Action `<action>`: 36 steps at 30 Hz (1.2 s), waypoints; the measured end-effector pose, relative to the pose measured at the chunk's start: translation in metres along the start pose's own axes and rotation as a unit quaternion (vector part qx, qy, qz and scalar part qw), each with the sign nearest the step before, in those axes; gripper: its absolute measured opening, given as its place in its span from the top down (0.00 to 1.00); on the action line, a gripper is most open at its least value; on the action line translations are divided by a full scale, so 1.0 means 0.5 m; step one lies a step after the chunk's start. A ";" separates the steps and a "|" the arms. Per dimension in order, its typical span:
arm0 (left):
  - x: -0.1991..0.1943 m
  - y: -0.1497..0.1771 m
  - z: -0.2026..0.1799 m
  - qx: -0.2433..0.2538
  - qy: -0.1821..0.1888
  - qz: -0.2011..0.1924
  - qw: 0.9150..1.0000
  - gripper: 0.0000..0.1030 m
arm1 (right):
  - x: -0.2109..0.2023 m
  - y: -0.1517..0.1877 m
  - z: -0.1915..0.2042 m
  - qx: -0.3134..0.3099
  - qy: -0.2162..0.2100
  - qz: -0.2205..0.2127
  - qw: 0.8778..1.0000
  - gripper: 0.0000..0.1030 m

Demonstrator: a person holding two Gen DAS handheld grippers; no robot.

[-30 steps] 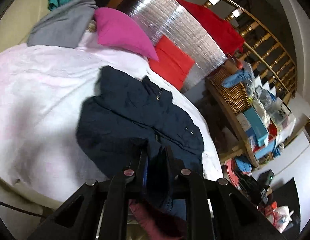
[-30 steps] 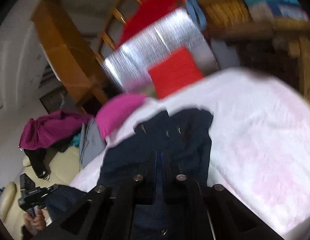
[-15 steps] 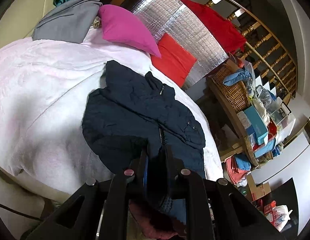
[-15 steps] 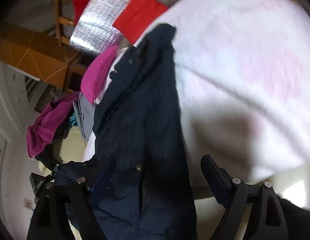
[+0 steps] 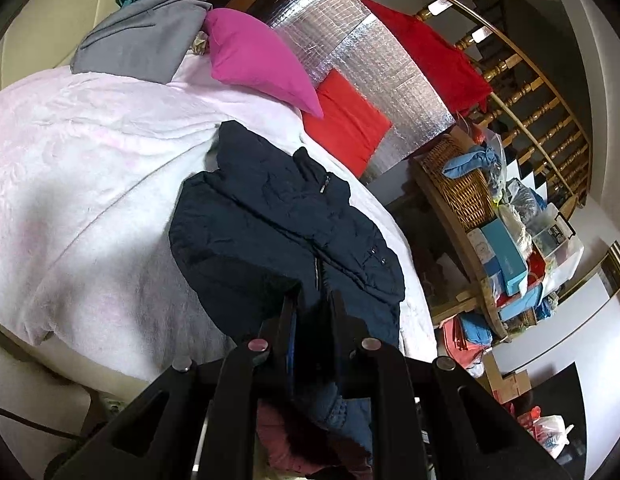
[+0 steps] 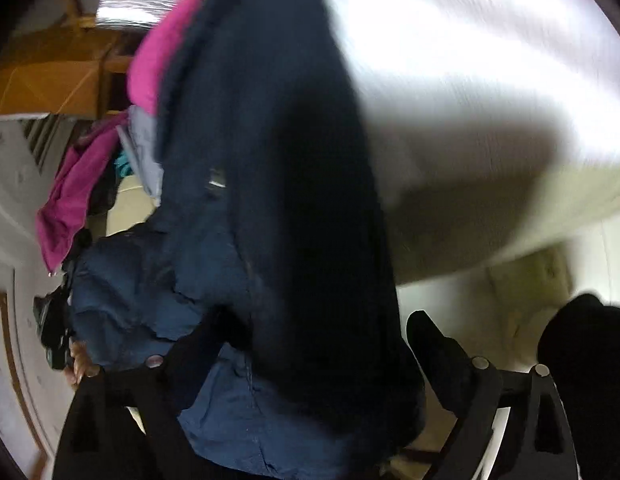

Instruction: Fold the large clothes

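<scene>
A dark navy jacket (image 5: 286, 224) is spread on a bed covered by a pale pink blanket (image 5: 82, 152), its collar toward the far side and its hem draped over the near edge. The left tongs (image 5: 313, 300) are seen closed on the hem fabric at the near edge. The right tongs (image 6: 310, 328) are seen wide apart, with the jacket's cloth hanging between and in front of them; nothing is gripped there, as far as the blurred view allows.

The step in hand is judged to be the setting-up of a fold from the hem. It would be done well if a second hem corner were taken by the right tongs, level with the left grip, so that the hem could be lifted evenly and carried toward the collar. The fabric should be kept taut between the two grips, or the padded cloth may bunch. The jacket lies close to the right edge of the bed, so a sideways pull is better avoided.

To the right of the bed, a wicker basket (image 5: 462, 184) is seen on a wooden shelf (image 5: 450, 220), with a blue cloth (image 5: 470, 160) lying on top. Further right, a clear plastic box (image 5: 558, 240) holds small items that cannot be made out.
</scene>
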State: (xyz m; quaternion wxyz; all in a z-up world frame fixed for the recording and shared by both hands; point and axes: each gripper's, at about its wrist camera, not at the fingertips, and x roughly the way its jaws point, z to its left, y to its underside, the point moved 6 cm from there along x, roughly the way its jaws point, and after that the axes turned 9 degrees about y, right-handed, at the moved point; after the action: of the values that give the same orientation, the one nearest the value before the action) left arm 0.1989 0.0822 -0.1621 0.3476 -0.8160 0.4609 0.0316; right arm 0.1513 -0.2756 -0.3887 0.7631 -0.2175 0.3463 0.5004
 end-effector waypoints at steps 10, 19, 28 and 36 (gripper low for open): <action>-0.066 -0.079 0.017 0.014 -0.018 -0.047 0.999 0.92 | -0.207 -0.018 0.197 -0.141 -0.083 -0.137 0.977 0.87; -0.047 -0.033 0.128 -0.047 -0.128 0.036 0.990 0.26 | -0.286 -0.092 0.247 -0.149 -0.126 -0.218 0.956 0.87; 0.009 0.109 0.279 -0.141 -0.258 0.138 0.946 0.25 | -0.224 -0.097 0.204 -0.088 -0.124 -0.172 0.973 0.87; 0.048 0.172 0.317 -0.199 -0.217 0.178 0.939 0.22 | -0.243 -0.103 0.203 -0.082 -0.162 -0.196 0.964 0.87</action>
State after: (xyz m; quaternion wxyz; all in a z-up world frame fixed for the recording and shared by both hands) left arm 0.1888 0.1304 -0.3372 0.2585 -0.7466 0.4959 0.3603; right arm 0.1985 -0.3021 -0.2316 0.8718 -0.2583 0.1264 0.3965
